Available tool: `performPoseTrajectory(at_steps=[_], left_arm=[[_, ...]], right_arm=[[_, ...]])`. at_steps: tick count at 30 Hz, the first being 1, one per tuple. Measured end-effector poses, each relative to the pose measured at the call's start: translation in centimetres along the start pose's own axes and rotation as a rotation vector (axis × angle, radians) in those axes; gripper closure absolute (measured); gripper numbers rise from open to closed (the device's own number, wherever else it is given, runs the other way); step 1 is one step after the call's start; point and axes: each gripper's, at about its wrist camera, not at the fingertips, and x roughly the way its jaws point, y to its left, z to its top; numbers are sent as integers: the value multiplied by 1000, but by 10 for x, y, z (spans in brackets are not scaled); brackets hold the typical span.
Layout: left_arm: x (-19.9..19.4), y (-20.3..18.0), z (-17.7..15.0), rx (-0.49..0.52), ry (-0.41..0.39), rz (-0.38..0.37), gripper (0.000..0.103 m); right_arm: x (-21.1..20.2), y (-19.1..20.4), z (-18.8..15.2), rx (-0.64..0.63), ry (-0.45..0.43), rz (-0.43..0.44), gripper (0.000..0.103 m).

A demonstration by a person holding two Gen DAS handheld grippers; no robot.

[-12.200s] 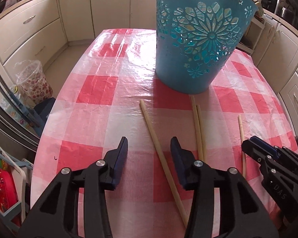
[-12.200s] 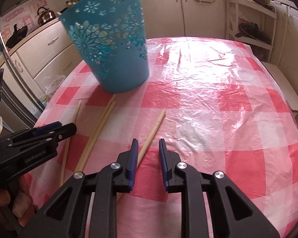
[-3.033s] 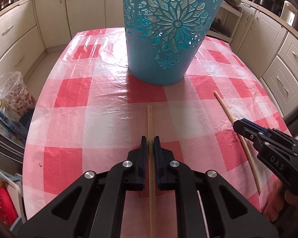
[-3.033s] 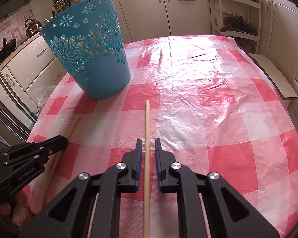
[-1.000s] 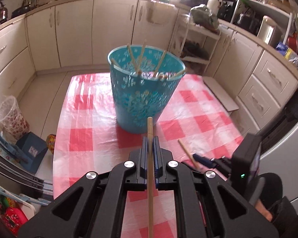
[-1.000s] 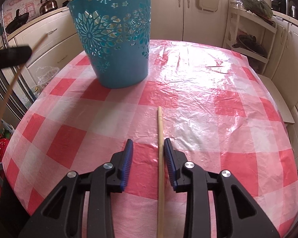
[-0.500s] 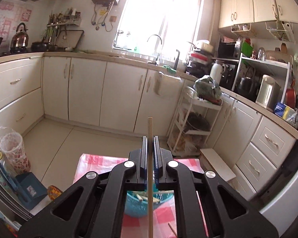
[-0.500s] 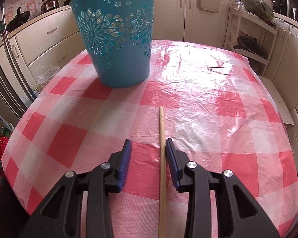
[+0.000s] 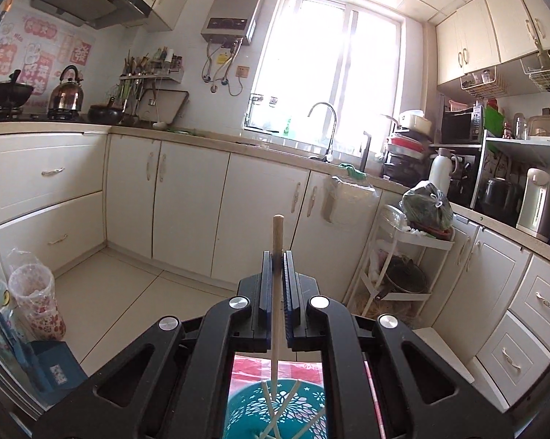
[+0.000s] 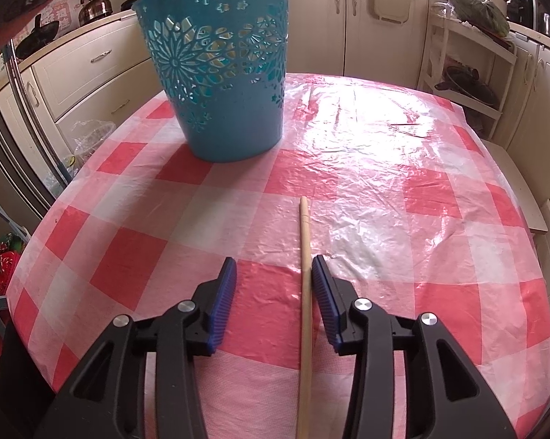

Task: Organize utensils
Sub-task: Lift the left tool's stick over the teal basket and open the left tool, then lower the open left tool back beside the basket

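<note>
The left tongs (image 9: 278, 256) grip a stick (image 9: 277, 241), now lifted above the bin (image 9: 275, 413) at 6 o'clock, ready to drop. The right tongs (image 10: 274, 269) have opened wider around another stick (image 10: 305, 292).

A red-checked table (image 10: 403, 190) carries a blue basket (image 10: 234, 109) and one chopstick (image 10: 305, 274)

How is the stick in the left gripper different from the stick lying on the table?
The left gripper has its jaws shut on one chopstick, held up over the blue basket. The other chopstick lies flat on the checked tablecloth, between the open jaws of the right gripper, beside the basket. Both are plain, pale wooden sticks.
</note>
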Motion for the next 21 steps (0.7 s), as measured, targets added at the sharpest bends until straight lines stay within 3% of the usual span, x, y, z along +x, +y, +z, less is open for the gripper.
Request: performPoseTrajectory(at_steps=[8, 14, 15, 17, 18, 19, 21], left_arm=[[19, -3, -39, 26, 87, -5, 98], [27, -11, -64, 124, 208, -13, 96], [26, -12, -69, 138, 231, -14, 92], [21, -13, -74, 156, 244, 0, 73], [15, -12, -76, 159, 238, 10, 55], [7, -9, -76, 159, 223, 20, 44], [-12, -1, -76, 153, 203, 37, 37]], right_arm=[[0, -3, 0, 10, -1, 15, 59], [1, -2, 0, 6, 0, 16, 58], [1, -2, 0, 6, 0, 16, 58], [1, -3, 0, 6, 0, 17, 58], [1, -3, 0, 7, 0, 17, 58], [1, -3, 0, 8, -1, 20, 58], [0, -5, 0, 16, -2, 30, 58]])
